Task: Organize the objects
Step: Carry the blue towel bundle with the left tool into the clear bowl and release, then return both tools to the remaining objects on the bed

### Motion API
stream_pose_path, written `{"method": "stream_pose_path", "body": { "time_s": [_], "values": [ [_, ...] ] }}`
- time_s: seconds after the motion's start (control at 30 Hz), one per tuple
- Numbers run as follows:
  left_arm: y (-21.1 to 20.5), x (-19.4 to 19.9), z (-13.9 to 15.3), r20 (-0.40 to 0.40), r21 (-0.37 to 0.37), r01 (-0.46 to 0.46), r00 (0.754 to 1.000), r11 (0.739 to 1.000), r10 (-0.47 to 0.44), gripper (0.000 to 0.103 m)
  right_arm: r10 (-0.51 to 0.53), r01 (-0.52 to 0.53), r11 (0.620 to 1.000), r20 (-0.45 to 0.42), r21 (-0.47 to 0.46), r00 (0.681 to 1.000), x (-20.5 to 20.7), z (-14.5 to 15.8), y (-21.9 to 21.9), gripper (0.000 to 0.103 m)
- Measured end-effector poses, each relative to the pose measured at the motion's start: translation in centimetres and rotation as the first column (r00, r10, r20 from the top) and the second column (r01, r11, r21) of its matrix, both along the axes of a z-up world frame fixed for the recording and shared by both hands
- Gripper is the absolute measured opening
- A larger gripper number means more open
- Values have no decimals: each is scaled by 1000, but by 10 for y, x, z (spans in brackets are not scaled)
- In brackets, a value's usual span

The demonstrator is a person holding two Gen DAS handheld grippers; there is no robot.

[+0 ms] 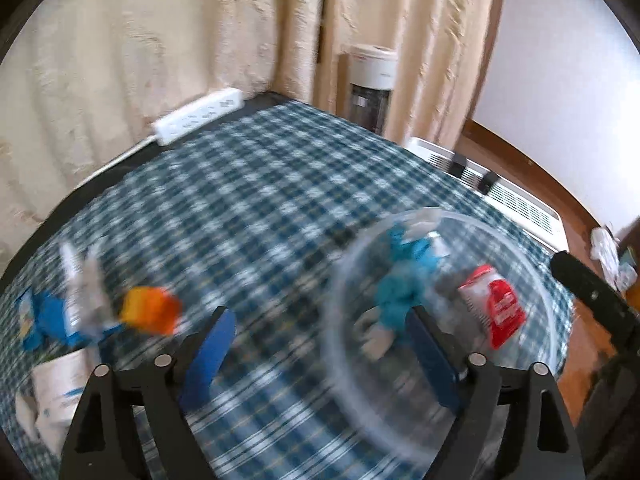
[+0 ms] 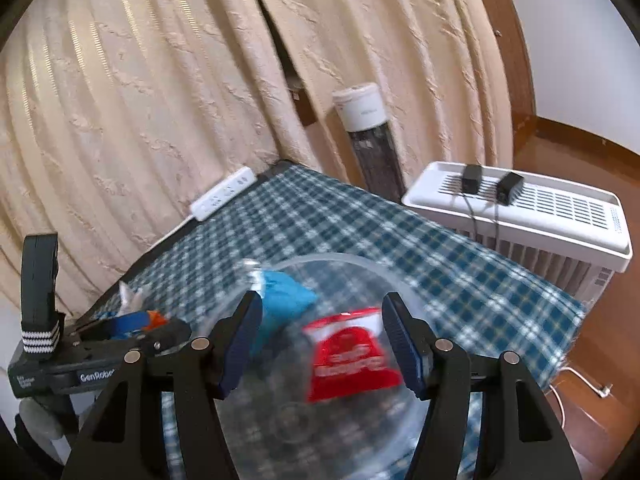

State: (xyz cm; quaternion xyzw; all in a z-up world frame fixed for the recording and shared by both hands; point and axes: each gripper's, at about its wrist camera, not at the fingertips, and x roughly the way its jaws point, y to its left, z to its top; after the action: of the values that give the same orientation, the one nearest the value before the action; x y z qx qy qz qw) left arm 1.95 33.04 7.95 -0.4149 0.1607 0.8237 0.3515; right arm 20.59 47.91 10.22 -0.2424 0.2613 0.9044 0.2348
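My left tongs (image 1: 320, 332) stand wide with nothing between the blue pads; one finger hangs over the checked cloth, the other over the near rim of the clear bowl (image 1: 540, 280). My right tongs (image 2: 320, 340) are parted at a middling width above the bowl (image 2: 340, 258), their pads to either side of the red packet (image 2: 350, 354) but not pressing on it.

The bowl sits toward the right edge of the table (image 1: 260, 200). Inside it lie the red packet (image 1: 498, 306) and a blue packet (image 1: 404, 276), with something white beside them that is too blurred to name. Toward the left edge of the table lies a loose cluster: an orange packet (image 1: 150, 310), a white tube (image 1: 74, 288), a blue wrapper (image 1: 48, 316) and a white pouch (image 1: 60, 392) nearest the corner. A white power strip (image 1: 200, 114) rests at the far edge against the curtain (image 1: 160, 40).
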Motion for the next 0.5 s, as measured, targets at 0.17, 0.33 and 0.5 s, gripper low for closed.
{"method": "stream_pose_path", "body": {
  "time_s": [0.17,0.33,0.5],
  "values": [
    [-68,-11,14,-41,28,-105,993,994,106,92,52,-51,998,-21,26,998,-21,11,-44,72],
    [-158,-24,17,-95,46,-250,963,967,253,96,159,-158,987,-8,33,987,-58,14,-102,72],
    [-248,-49,12,-111,55,-413,902,909,417,97,279,-279,960,21,34,960,-98,13,-168,72]
  ]
}}
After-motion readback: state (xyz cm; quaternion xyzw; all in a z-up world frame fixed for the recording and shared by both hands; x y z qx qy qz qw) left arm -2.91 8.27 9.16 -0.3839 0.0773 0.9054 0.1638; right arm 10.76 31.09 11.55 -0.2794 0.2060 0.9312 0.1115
